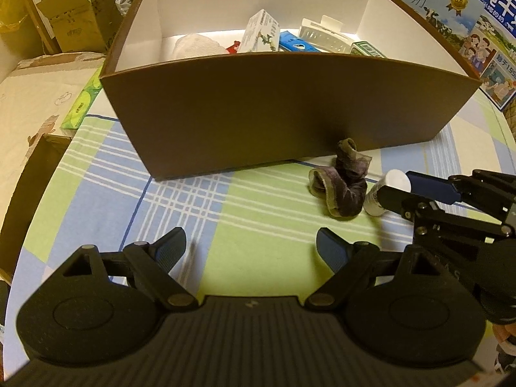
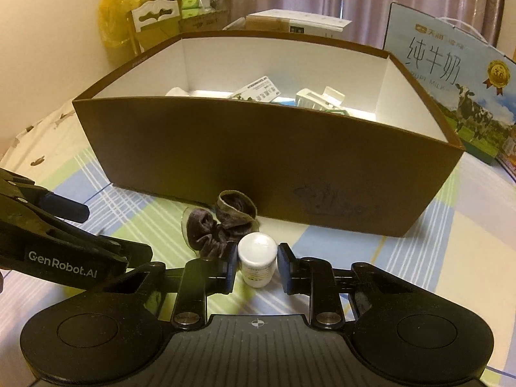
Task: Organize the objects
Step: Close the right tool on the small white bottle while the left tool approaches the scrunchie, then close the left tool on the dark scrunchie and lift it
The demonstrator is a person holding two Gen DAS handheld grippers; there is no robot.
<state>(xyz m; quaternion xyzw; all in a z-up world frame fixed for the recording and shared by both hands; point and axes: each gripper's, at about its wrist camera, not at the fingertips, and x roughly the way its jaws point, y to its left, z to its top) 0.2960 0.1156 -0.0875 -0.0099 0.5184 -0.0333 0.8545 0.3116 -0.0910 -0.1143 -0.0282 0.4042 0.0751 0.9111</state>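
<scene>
A brown box [image 1: 274, 119] with white inside stands on the checked cloth and holds several small packages [image 1: 261, 32]. In front of it lie a dark velvet scrunchie [image 1: 342, 183] and a small white bottle [image 1: 387, 190]. In the right wrist view the bottle [image 2: 257, 258] stands upright between my right gripper's [image 2: 256, 266] pads, which sit close on both sides; whether they press it I cannot tell. The scrunchie [image 2: 219, 225] lies just left of it. My left gripper [image 1: 251, 251] is open and empty over the cloth, short of the box. The right gripper [image 1: 400, 193] shows at right in the left wrist view.
Milk cartons [image 1: 451, 16] stand behind and right of the box, also in the right wrist view [image 2: 451, 80]. Cardboard boxes [image 1: 64, 19] and a green tissue pack [image 1: 80, 103] are at left. The left gripper's body [image 2: 64, 251] lies at left in the right wrist view.
</scene>
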